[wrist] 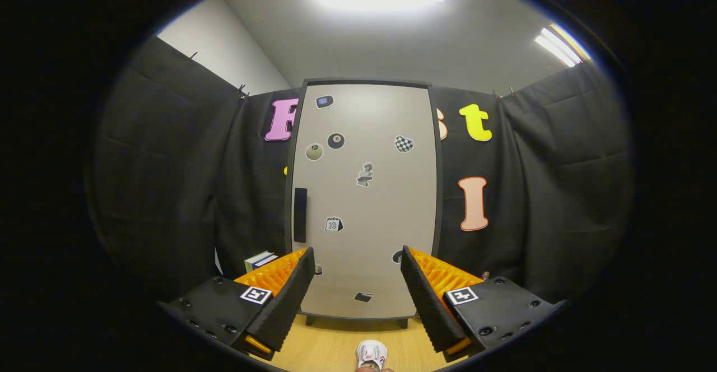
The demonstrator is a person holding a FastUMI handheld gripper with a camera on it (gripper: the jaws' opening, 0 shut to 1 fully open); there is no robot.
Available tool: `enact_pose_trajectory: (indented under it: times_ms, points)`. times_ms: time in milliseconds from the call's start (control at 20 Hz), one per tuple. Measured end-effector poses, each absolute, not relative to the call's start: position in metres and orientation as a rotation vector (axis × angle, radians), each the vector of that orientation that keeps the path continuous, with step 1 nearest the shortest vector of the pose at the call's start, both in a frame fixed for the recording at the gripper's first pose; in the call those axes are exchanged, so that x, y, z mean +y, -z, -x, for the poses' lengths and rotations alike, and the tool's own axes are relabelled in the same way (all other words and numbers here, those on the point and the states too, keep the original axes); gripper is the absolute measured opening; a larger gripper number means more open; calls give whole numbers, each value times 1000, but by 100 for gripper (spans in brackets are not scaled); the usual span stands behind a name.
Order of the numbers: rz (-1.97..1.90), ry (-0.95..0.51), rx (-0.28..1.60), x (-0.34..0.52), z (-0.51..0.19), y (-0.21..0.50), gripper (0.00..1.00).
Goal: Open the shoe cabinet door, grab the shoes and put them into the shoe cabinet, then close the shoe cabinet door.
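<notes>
The shoe cabinet (364, 204) is seen standing upright against the booth's black cloth wall, its pale door (369, 237) fully closed and dotted with small stickers, a dark vertical handle (300, 214) set along the door's left edge. The gripper (355, 293) is held released, its two fingers spread well apart with nothing between them, and is aimed squarely at the lower half of the door without touching it. A white shoe (372, 354) is glimpsed on the wooden floor (330, 347) below and between the fingers, in front of the cabinet's feet; whether a second shoe lies with it cannot be told. A few books (261, 260) are stacked just beside the cabinet's lower left corner, partly hidden by the left finger. By this evidence the task is judged to be at its first step, with the door not yet opened and the shoe not yet put away. The next move is expected to call for the gripper to be raised and shifted left to the handle, clenched across it, and drawn back along the door's arc, the hinges being presumed to lie on the right edge.
</notes>
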State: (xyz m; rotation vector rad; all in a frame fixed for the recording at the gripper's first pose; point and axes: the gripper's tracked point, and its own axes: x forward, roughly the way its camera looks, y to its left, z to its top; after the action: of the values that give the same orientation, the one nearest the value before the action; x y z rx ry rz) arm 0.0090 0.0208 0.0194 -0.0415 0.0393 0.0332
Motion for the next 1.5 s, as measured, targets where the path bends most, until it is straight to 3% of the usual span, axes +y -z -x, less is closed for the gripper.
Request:
enact_pose_trajectory:
  times_ms: [900, 1300, 1500]
  points:
    - [44, -119, 58, 96, -161, -36, 97]
    - [74, -152, 124, 141, -226, -2, 97]
    - [121, -88, 133, 142, -245, 10, 97]
